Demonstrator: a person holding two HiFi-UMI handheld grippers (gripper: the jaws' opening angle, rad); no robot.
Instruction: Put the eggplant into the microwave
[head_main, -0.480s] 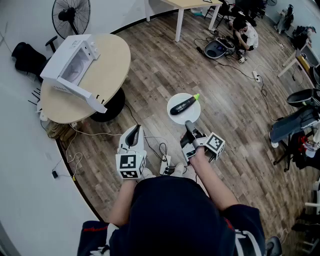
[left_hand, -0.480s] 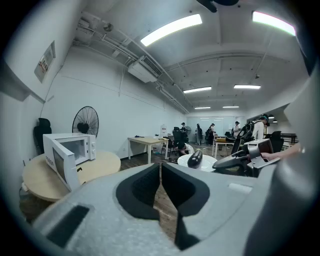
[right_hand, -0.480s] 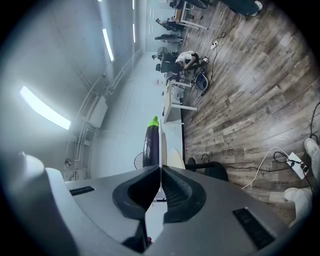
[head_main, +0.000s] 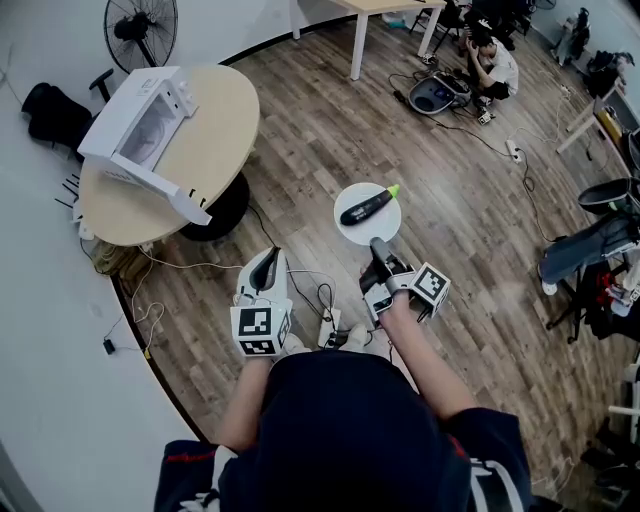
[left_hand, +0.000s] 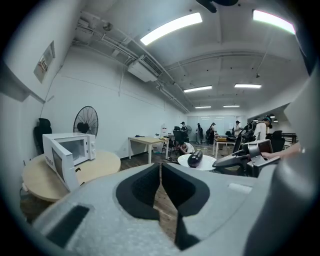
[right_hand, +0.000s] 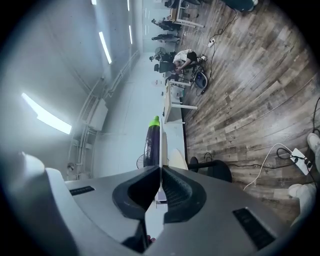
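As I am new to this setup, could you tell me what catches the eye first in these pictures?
A dark eggplant with a green stem lies on a small round white table at the centre, just ahead of the shut, empty right claw. At the upper left, a white microwave stands with its door open on a round beige table.
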